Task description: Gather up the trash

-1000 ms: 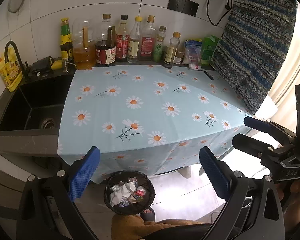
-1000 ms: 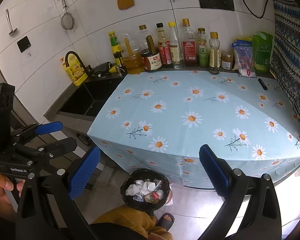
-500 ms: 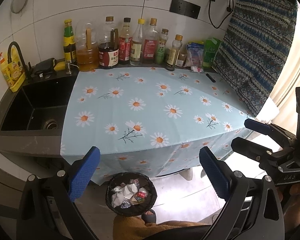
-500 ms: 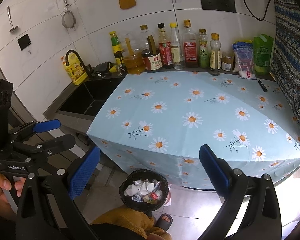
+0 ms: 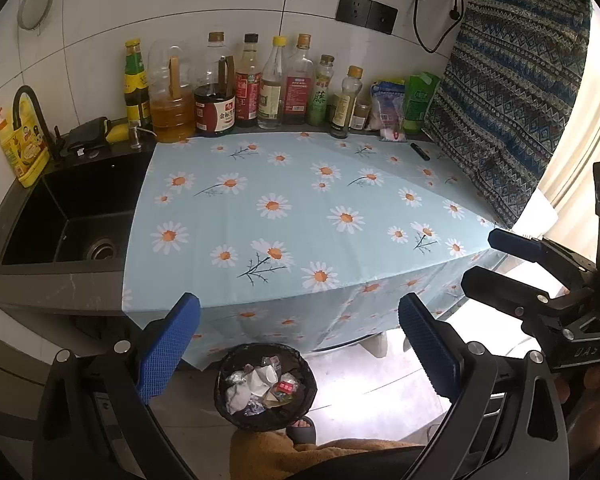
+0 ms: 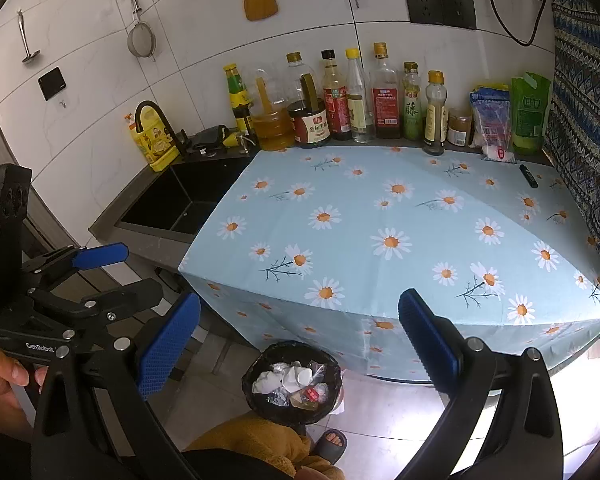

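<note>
Both tongs agape above bin, beside tablecloth edge.

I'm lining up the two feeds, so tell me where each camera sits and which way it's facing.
Left wrist: on the left gripper, facing the counter and bin; right gripper, foot below.
Right wrist: on the right gripper, facing the same counter from farther right; left gripper and hand show.
Shared: counter, bin, bottles, sink.
</note>
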`<state>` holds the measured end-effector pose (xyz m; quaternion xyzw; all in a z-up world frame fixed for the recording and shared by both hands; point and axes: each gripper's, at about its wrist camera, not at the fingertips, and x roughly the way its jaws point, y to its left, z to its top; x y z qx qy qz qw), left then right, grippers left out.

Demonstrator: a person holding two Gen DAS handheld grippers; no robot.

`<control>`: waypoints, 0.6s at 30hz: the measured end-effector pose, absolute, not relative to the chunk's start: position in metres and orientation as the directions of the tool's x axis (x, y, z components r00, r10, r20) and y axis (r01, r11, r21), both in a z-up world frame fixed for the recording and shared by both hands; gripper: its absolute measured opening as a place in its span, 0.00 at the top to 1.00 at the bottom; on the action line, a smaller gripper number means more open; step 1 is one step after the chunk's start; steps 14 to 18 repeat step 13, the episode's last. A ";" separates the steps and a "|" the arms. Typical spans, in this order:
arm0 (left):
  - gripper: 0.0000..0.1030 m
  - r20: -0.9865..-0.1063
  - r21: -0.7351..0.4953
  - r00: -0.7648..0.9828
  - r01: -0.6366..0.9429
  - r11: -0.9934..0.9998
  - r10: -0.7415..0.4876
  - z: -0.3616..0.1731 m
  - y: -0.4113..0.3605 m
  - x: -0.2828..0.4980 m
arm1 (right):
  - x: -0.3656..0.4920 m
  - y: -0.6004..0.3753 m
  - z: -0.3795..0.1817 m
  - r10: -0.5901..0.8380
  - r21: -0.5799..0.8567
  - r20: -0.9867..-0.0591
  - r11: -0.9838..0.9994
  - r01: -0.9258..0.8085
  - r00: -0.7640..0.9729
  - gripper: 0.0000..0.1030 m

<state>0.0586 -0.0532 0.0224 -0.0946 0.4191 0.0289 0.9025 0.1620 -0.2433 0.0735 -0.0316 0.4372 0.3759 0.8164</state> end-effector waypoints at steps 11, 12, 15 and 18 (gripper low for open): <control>0.06 -0.765 -0.158 0.643 -0.139 0.978 -0.032 0.019 -0.047 0.058 | 0.165 -0.244 0.074 0.587 0.287 -0.738 0.720 -0.632 0.333 0.04; 0.06 -0.764 -0.161 0.645 -0.140 0.977 -0.034 0.019 -0.047 0.058 | 0.165 -0.243 0.074 0.585 0.284 -0.739 0.721 -0.632 0.335 0.04; 0.06 -0.764 -0.161 0.644 -0.142 0.977 -0.032 0.019 -0.046 0.058 | 0.166 -0.243 0.074 0.582 0.281 -0.741 0.722 -0.632 0.335 0.04; 0.06 -0.764 -0.161 0.644 -0.142 0.977 -0.032 0.019 -0.046 0.058 | 0.166 -0.243 0.074 0.582 0.281 -0.741 0.722 -0.632 0.335 0.04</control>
